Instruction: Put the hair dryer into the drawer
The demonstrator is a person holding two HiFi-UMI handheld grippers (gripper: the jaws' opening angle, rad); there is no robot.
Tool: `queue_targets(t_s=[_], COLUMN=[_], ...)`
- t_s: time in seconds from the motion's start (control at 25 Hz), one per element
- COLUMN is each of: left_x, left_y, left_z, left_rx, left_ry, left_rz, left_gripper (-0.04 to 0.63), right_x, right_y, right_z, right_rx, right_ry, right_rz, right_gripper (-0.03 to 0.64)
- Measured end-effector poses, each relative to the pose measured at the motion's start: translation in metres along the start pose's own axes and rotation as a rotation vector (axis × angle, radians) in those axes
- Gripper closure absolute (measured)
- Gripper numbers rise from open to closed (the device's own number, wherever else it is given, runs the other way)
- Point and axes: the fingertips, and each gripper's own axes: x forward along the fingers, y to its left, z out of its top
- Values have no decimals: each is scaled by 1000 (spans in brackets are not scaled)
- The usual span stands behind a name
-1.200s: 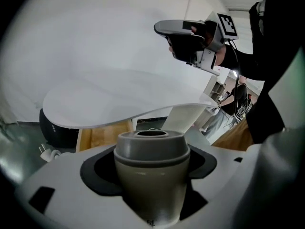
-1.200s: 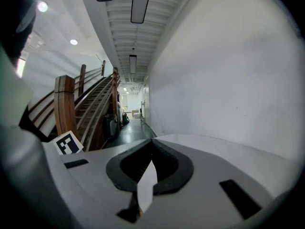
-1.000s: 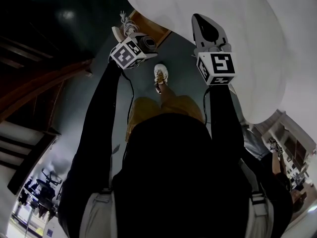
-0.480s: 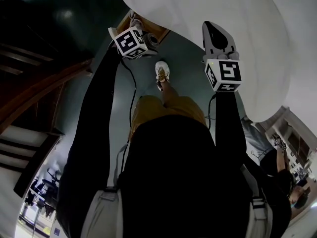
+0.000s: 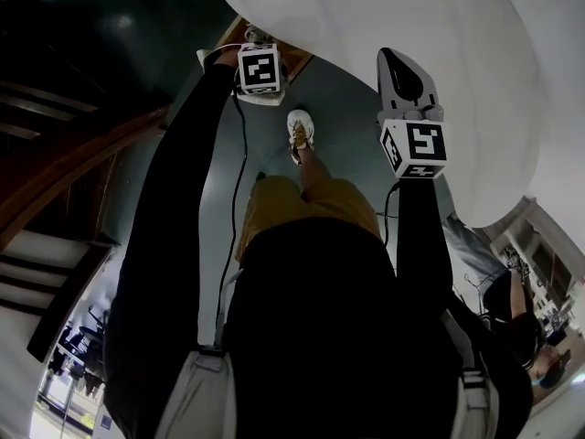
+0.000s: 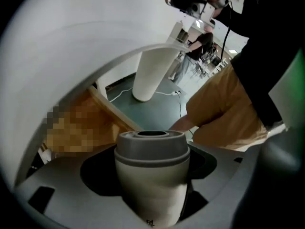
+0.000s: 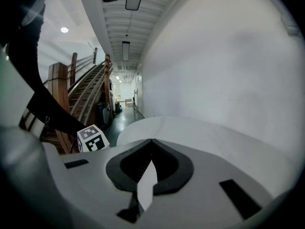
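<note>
The hair dryer [image 6: 151,175] is a white barrel with a grey nozzle ring, and my left gripper [image 6: 152,149] is shut on it, the nozzle pointing away. In the head view the left gripper's marker cube [image 5: 260,69] is held out at the rim of the white round table [image 5: 366,16], right by a brown wooden drawer edge [image 5: 294,59]. That wooden edge [image 6: 112,114] lies just beyond the nozzle in the left gripper view. My right gripper [image 5: 391,55] hovers over the table top, its jaws shut with nothing between them [image 7: 151,141].
The table's white pedestal [image 6: 151,73] stands on the dark green floor. The person's shoe [image 5: 298,135] and yellow shorts [image 5: 311,199] are below the grippers. A wooden staircase [image 5: 82,167] runs along the left. A white wall [image 7: 228,56] is at the right.
My left gripper has moved forward and to the right with the hair dryer, up to the wooden edge under the table rim. The right gripper has drifted slightly right.
</note>
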Motion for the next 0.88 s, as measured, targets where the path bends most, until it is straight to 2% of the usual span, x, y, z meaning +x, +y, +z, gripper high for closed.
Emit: queue_targets(t_s=[0.16,0.48,0.64,0.76,0.88], left_x=[11,41,62,73,74], left_y=[3,23,31,42,49], left_z=[-17,-34,-42,-50,-46], left_rx=[90,170,196,204,206], left_ry=[108,184,233,270,266], left_rz=[-13,84,103,143,168], left_gripper=[225,225,225,225,225], right_x=[1,-11,-18,-21,-24], right_y=[2,1,3,1,-4], right_z=[-10,-36,-52,-65,-73], right_rx=[27,55,49,56,71], right_ry=[9,54,66,96,112], right_rz=[-4,-30,-9,-27,-45], right_gripper=[592,592,592,592,592])
